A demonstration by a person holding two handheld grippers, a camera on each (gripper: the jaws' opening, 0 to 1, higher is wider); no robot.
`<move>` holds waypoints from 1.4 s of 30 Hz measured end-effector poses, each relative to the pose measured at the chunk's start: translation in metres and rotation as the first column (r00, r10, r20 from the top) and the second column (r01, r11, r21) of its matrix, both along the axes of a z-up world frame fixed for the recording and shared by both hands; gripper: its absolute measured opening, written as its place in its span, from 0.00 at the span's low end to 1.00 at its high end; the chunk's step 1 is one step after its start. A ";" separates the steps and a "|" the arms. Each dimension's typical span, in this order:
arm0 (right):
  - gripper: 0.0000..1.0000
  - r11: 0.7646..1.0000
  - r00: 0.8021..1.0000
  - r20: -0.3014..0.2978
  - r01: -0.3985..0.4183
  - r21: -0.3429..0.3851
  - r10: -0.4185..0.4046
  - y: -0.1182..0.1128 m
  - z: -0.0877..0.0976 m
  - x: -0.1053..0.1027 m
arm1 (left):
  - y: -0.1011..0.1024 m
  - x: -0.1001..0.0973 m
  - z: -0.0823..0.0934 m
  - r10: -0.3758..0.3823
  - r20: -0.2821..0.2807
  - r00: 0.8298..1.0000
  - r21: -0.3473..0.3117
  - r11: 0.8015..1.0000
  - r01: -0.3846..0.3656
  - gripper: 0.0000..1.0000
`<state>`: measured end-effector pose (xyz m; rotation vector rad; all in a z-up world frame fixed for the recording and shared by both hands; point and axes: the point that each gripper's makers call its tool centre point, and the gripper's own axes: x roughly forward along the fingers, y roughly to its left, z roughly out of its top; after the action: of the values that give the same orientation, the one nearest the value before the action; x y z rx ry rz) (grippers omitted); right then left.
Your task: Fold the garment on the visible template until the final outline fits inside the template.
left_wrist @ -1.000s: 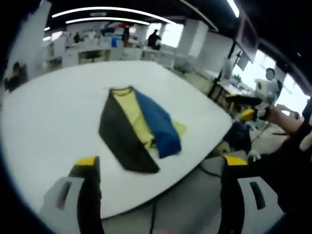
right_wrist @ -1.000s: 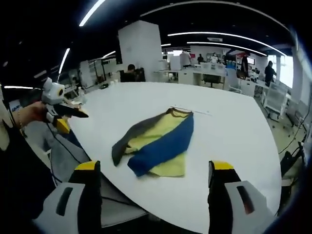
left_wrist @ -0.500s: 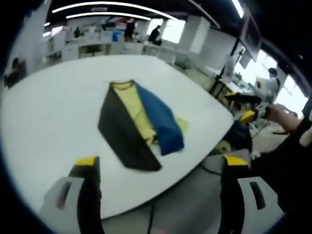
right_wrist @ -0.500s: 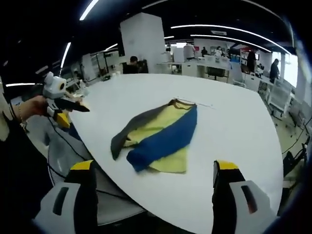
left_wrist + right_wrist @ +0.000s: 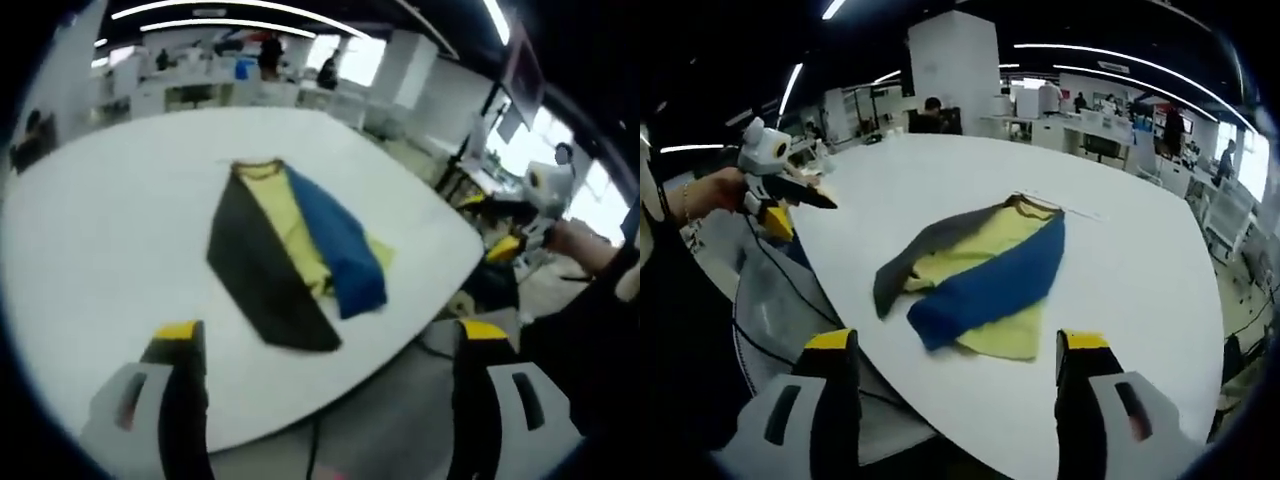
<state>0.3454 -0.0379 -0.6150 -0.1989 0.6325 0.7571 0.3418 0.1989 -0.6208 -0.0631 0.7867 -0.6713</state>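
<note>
- We see the garment [image 5: 295,250] lying flat on the white worktop [image 5: 100,230], near the edge that faces the person, and it touches neither gripper.
- The garment [image 5: 975,275] is folded into a long, narrow shape: a dark grey panel on one side, a yellow middle and a blue band laid over the other side.
- In the right gripper view its collar end points toward the far edge of the worktop [image 5: 1140,270], and its wider end lies close to the near edge.
- We cannot make out a template outline on the worktop in either view.
- In the left gripper view the left gripper [image 5: 325,345] has its two yellow-tipped jaws spread wide apart with nothing between them, and it hangs above the near edge of the worktop.
- In the right gripper view the right gripper [image 5: 955,355] also has its jaws spread wide and holds nothing; it is over the near edge, well apart from the cloth.
- The right gripper [image 5: 520,225] shows at the right of the left gripper view, off the worktop, held by a hand [image 5: 580,240].
- The left gripper [image 5: 775,180] shows at the left of the right gripper view, just beyond the worktop's corner, held by a hand [image 5: 710,195].
- Behind the worktop we see desks [image 5: 1080,135] and some people, blurred.
</note>
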 end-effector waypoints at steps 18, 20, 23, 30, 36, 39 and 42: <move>0.41 0.984 0.984 -0.028 -0.176 -0.003 0.176 0.079 -0.038 -0.007 | 0.008 -0.002 -0.015 0.025 -0.041 0.999 -0.034 0.999 -0.026 0.98; 0.39 0.980 0.980 -0.036 -0.198 -0.017 0.197 0.086 -0.045 -0.008 | 0.008 -0.002 -0.019 0.034 -0.049 0.998 -0.045 0.998 -0.036 0.98; 0.35 0.970 0.971 -0.038 -0.236 -0.059 0.234 0.095 -0.056 -0.007 | 0.009 -0.006 -0.025 0.028 -0.066 0.997 -0.045 0.998 -0.031 0.97; 0.32 0.947 0.952 -0.060 -0.304 -0.098 0.300 0.113 -0.075 -0.004 | 0.015 -0.005 -0.032 0.044 -0.088 0.995 -0.050 0.998 -0.049 0.96; 0.29 0.940 0.944 -0.084 -0.328 -0.092 0.321 0.122 -0.088 0.002 | 0.014 -0.003 -0.037 0.036 -0.104 0.994 -0.057 0.997 -0.042 0.96; 0.26 0.939 0.942 -0.092 -0.331 -0.092 0.323 0.125 -0.093 0.005 | 0.014 -0.001 -0.041 0.034 -0.112 0.993 -0.057 0.998 -0.041 0.96; 0.24 0.936 0.939 -0.101 -0.338 -0.098 0.328 0.129 -0.100 0.008 | 0.011 0.000 -0.043 0.029 -0.121 0.992 -0.062 0.997 -0.037 0.95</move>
<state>0.3529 0.0908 -0.7146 -0.3890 0.7317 1.0617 0.3419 0.2104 -0.6642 -0.1756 0.8777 -0.6654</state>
